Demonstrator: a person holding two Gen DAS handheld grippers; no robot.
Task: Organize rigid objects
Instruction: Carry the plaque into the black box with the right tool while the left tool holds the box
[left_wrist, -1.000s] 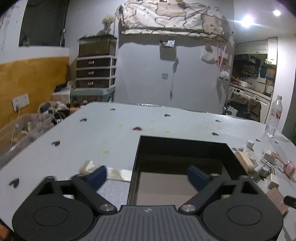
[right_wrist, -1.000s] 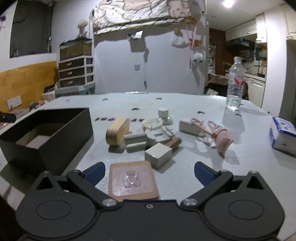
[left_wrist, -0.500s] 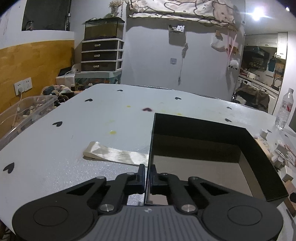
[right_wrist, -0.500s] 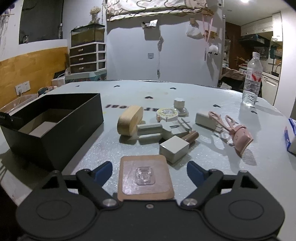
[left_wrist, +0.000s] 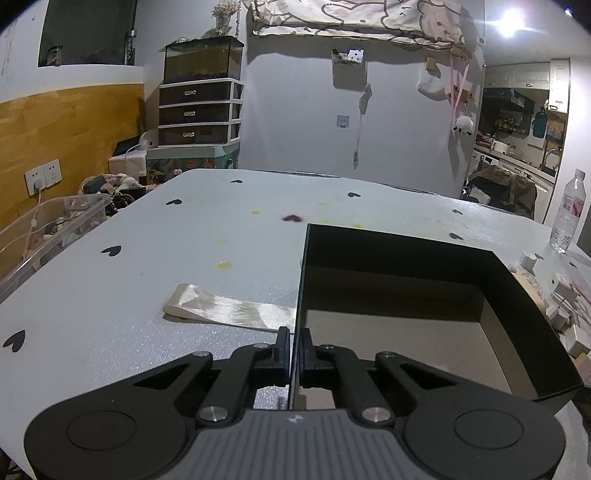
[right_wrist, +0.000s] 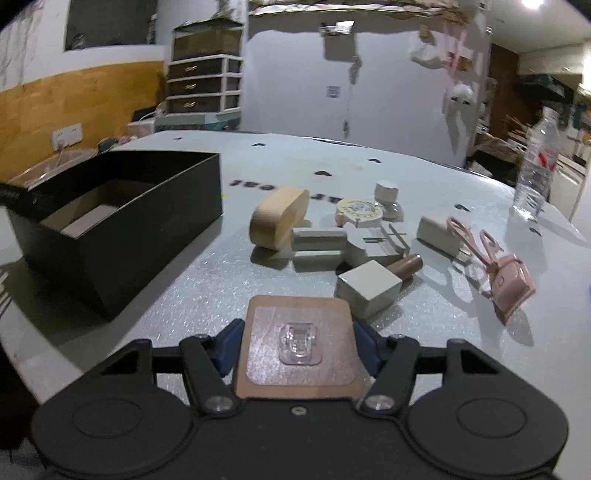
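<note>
A black open box (left_wrist: 413, 258) stands on the white table; it also shows at the left of the right wrist view (right_wrist: 122, 229). My left gripper (left_wrist: 294, 350) is shut on the box's near left wall. My right gripper (right_wrist: 299, 347) is shut on a brown square card with a clear adhesive hook (right_wrist: 300, 350), held just above the table. Beyond it lie a wooden oval block (right_wrist: 277, 216), grey blocks (right_wrist: 321, 238), a white cube (right_wrist: 369, 288), a round tape measure (right_wrist: 358, 212), a white charger (right_wrist: 439, 234) and a pink clip (right_wrist: 506, 280).
A water bottle (right_wrist: 535, 166) stands at the far right. A folded cream ribbon (left_wrist: 221, 306) lies left of the box. A clear plastic bin (left_wrist: 44, 236) sits off the table's left edge. A white knob (right_wrist: 386, 194) stands behind the tape measure.
My left gripper closed on the box's left wall. My right gripper closed from wide open onto the brown hook card.
</note>
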